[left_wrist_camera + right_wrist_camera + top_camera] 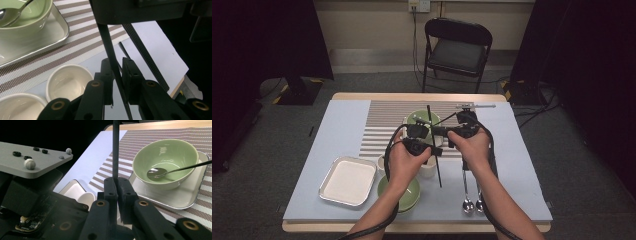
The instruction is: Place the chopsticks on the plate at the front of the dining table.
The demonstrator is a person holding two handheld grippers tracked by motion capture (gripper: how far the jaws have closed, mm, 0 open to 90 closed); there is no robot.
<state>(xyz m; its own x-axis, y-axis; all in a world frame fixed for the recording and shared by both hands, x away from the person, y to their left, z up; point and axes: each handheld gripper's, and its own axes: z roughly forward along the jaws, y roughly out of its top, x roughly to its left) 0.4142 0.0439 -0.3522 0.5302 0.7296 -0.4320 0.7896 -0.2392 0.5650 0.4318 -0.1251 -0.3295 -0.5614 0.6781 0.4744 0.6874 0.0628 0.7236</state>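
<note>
Both tools gripped one thin black chopstick point(434, 145) above the pale blue surface point(337, 130): the right tool point(117, 185) clamped tight, the left tool point(118, 69) narrowed around its shaft. Any uneven pull could twist it loose toward the small white cup point(68, 81).

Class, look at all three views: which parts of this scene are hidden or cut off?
- Black chopstick: high view, its middle is hidden by both grippers.
- Lower green bowl: high view, largely covered by the left forearm.
- White cup: left gripper view, cut off by the bottom edge.
</note>
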